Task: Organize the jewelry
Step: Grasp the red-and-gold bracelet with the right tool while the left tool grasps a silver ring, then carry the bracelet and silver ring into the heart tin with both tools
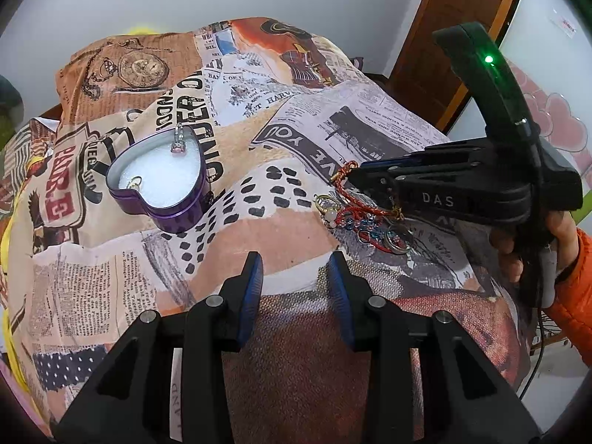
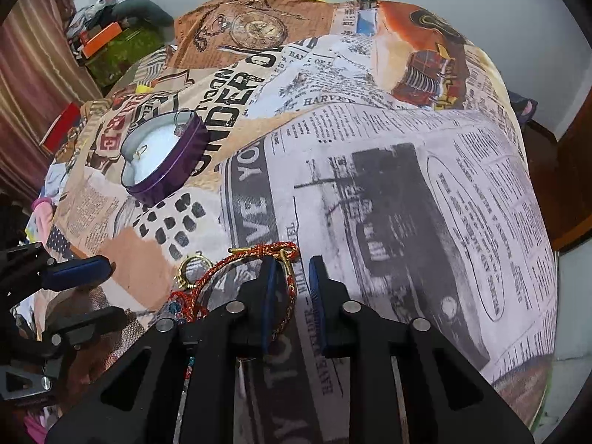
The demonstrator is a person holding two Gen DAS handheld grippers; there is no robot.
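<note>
A purple heart-shaped tin (image 1: 162,185) with white lining sits open on the printed cloth; it holds a pendant (image 1: 179,144) and a gold ring (image 1: 135,184). It also shows in the right wrist view (image 2: 166,162). A pile of jewelry (image 1: 366,222) lies right of centre: a red-and-gold braided cord bracelet (image 2: 259,251), a gold ring (image 2: 190,270), blue beads and hoops. My right gripper (image 2: 292,270) is open, its jaws straddling the cord bracelet's strand. My left gripper (image 1: 295,270) is open and empty, just in front of the pile.
A cloth printed with newspaper clippings (image 1: 333,118) covers a mounded surface that drops off on all sides. A wooden door (image 1: 451,37) stands at the back right. Clutter and a curtain (image 2: 33,74) lie at the left in the right wrist view.
</note>
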